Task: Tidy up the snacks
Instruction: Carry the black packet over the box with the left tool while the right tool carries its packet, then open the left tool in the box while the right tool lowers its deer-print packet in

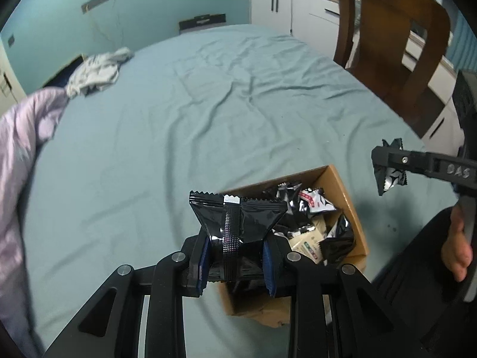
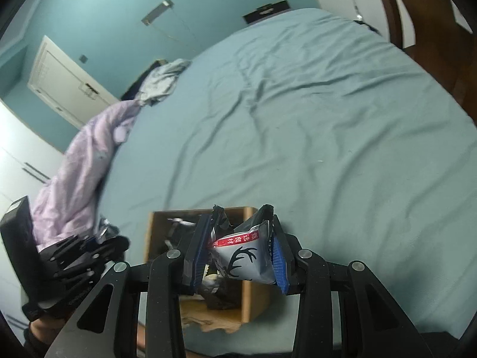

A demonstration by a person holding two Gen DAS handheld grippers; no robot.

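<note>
Because only a pinch of slippery film sits between the pads, risk of either glossy foil snack packet sliding free onto the teal bedsheet (image 1: 208, 104). Left hand-held gripper (image 1: 235, 256) clamped on a black sachet (image 1: 238, 217); right hand-held gripper (image 2: 238, 256) clamped on a grey antler-printed sachet (image 2: 241, 259), both just above the open brown cardboard box (image 1: 354, 208) of snacks.

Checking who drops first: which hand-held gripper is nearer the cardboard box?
Left. The left hand-held gripper hangs over the cardboard box with a black packet; the right hand-held gripper sits off beside it.
</note>
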